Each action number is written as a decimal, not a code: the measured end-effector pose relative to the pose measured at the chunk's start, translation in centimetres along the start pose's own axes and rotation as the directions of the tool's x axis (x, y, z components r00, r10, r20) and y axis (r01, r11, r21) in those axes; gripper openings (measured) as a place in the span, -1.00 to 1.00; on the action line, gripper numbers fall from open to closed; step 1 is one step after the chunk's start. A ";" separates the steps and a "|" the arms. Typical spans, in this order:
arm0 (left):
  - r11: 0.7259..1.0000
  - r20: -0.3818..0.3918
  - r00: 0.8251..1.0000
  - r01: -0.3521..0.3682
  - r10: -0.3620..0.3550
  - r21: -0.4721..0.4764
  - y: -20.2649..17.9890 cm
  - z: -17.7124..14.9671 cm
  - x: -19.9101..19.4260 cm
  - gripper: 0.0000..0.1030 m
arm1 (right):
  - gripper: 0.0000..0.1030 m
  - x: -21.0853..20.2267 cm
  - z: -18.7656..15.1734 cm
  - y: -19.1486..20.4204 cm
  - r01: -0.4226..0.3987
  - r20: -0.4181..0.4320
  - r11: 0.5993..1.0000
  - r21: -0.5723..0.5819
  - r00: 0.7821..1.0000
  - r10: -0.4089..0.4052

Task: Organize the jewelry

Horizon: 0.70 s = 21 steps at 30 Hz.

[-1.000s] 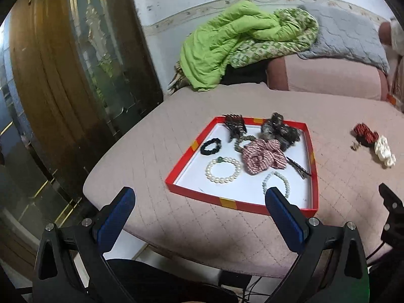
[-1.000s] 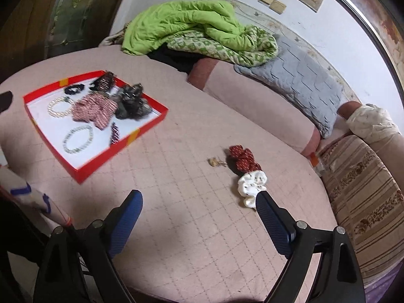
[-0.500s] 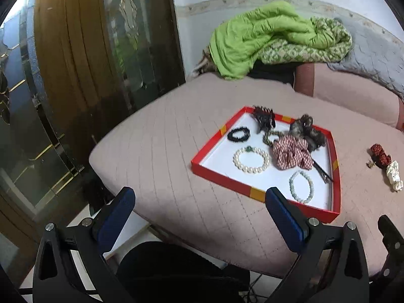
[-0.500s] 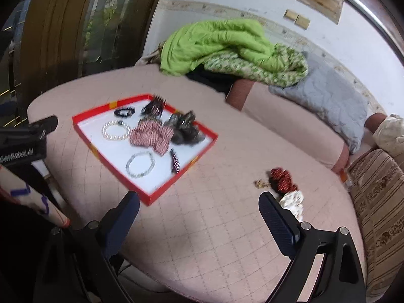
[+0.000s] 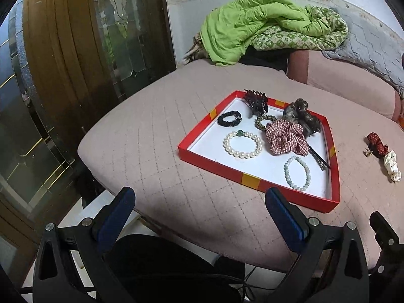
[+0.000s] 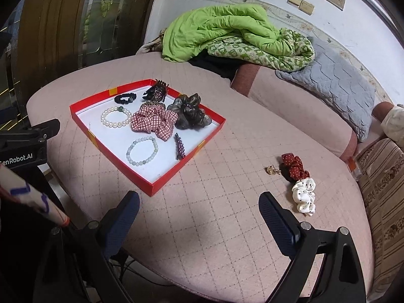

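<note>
Three pieces lie loose on the quilted pad, outside the red tray (image 6: 188,161).
Red dotted scrunchie (image 6: 294,168), white scrunchie (image 6: 304,195) touching it, small gold trinket (image 6: 270,170) just beside them; all near my right tool (image 6: 199,217), well apart from my left tool (image 5: 199,208). Both tools spread wide, empty. I judge the scrunchies light, soft and squashy: pinch across a bunched fold. Trinket looks tiny, hard and likely slippery; too small to tell what it is.
</note>
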<state>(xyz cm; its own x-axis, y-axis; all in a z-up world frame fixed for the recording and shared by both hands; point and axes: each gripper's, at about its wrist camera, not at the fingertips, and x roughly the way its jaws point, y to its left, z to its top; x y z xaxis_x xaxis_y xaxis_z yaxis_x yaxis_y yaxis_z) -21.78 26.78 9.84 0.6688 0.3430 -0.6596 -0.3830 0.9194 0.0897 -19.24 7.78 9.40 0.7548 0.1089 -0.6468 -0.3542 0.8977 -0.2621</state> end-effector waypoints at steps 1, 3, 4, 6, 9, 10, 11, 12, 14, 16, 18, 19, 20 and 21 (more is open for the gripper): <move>1.000 -0.002 1.000 0.001 -0.001 0.003 -0.1 0.0 0.1 0.99 | 0.89 0.1 0.0 -0.1 0.000 -0.002 1.000 0.001 1.000 0.000; 1.000 -0.004 1.000 0.006 -0.006 0.009 -0.2 -0.1 0.2 0.99 | 0.89 0.1 -0.1 -0.1 0.001 -0.008 1.000 0.005 1.000 -0.001; 1.000 -0.005 1.000 0.008 -0.008 0.011 -0.2 -0.2 0.2 0.99 | 0.89 0.1 -0.1 -0.1 0.002 -0.009 1.000 0.006 1.000 -0.002; 1.000 -0.008 1.000 0.014 -0.014 0.008 -0.2 -0.3 0.3 0.99 | 0.89 0.2 -0.1 -0.1 -0.001 -0.013 1.000 0.005 1.000 0.001; 1.000 -0.017 1.000 0.019 -0.019 0.001 -0.1 -0.3 0.5 0.99 | 0.89 0.2 -0.1 0.1 -0.002 -0.014 1.000 -0.002 1.000 0.002; 1.000 -0.017 1.000 0.019 -0.018 0.001 -0.1 -0.2 0.5 0.99 | 0.89 0.2 -0.1 0.2 -0.003 -0.014 1.000 -0.004 1.000 0.002; 1.000 -0.016 1.000 0.017 -0.017 0.002 -0.1 -0.2 0.5 0.99 | 0.89 0.2 -0.1 0.3 -0.004 -0.015 1.000 -0.006 1.000 0.004; 1.000 -0.018 1.000 0.017 -0.017 0.001 -0.1 -0.2 0.5 0.99 | 0.89 0.2 -0.2 0.3 -0.004 -0.015 1.000 -0.007 1.000 0.004; 1.000 -0.019 1.000 0.022 -0.022 0.001 -0.1 -0.3 0.6 0.99 | 0.89 0.3 -0.2 0.4 -0.006 -0.019 1.000 -0.008 1.000 0.006; 1.000 -0.023 0.999 0.027 -0.027 0.007 -0.2 -0.4 0.7 0.99 | 0.89 0.4 -0.3 0.4 -0.005 -0.025 1.000 -0.009 1.000 0.005; 0.999 -0.026 0.999 0.033 -0.033 0.012 -0.3 -0.5 0.7 0.99 | 0.89 0.6 -0.3 0.4 -0.008 -0.032 1.000 -0.010 0.999 0.008; 0.999 -0.027 0.999 0.034 -0.034 0.014 -0.5 -0.5 0.7 0.99 | 0.89 0.7 -0.3 0.5 -0.010 -0.034 1.000 -0.010 0.999 0.010; 0.999 -0.028 0.999 0.035 -0.035 0.015 -0.5 -0.5 0.7 0.99 | 0.89 0.7 -0.3 0.5 -0.012 -0.035 1.000 -0.010 0.999 0.012; 0.999 -0.028 0.999 0.037 -0.037 0.015 -0.5 -0.5 0.7 0.99 | 0.89 0.7 -0.3 0.5 -0.012 -0.035 1.000 -0.012 0.999 0.012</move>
<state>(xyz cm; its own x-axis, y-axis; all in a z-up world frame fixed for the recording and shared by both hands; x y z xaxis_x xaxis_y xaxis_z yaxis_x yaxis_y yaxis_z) -21.41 26.43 8.97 0.6642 0.3034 -0.6833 -0.3484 0.9342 0.0762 -19.07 8.20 8.55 0.7307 0.1045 -0.6746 -0.3702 0.8910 -0.2630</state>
